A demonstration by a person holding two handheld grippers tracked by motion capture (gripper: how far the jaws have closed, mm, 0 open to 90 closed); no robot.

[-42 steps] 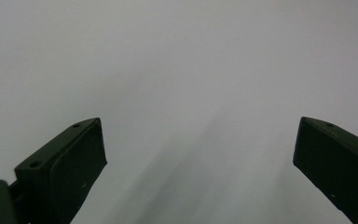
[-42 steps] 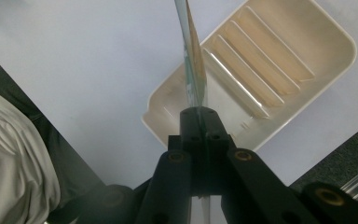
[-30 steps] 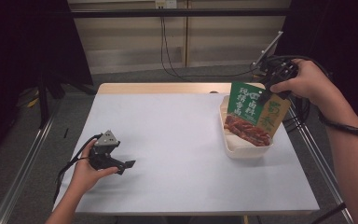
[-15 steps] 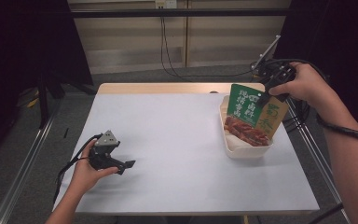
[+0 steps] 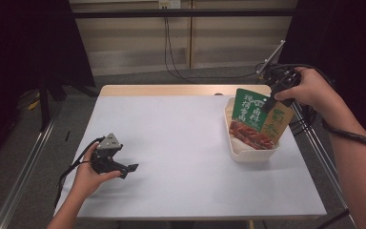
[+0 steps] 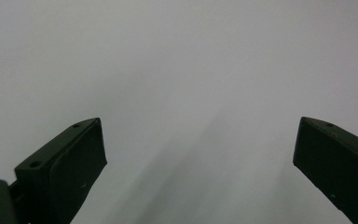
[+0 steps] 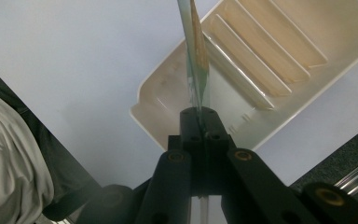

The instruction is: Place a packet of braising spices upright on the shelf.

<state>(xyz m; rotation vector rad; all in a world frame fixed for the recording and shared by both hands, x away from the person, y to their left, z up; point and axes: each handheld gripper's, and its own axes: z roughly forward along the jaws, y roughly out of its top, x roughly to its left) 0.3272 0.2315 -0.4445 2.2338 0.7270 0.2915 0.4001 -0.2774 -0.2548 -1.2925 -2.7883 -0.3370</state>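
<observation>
A green and orange snack pouch (image 5: pixel 258 120) hangs upright over a cream plastic tray (image 5: pixel 248 153) at the table's right side. My right gripper (image 5: pixel 269 103) is shut on the pouch's top edge, held by a hand from the right. In the right gripper view the pouch (image 7: pixel 195 56) runs edge-on from the closed jaws, with the ribbed tray (image 7: pixel 256 60) beneath it. My left gripper (image 5: pixel 129 168) rests low on the table near the front left, open and holding nothing. In the left gripper view its fingers (image 6: pixel 70 163) stand wide apart over bare table.
The white table (image 5: pixel 181 143) has a wooden strip along its far edge. Metal rails run along both sides of the table. Cables hang from the wall behind. A pale cloth (image 7: pixel 9 154) lies at the left of the right gripper view.
The right gripper has lifted the pouch slightly, up and to the right, over the tray. The left gripper has stayed where it was.
</observation>
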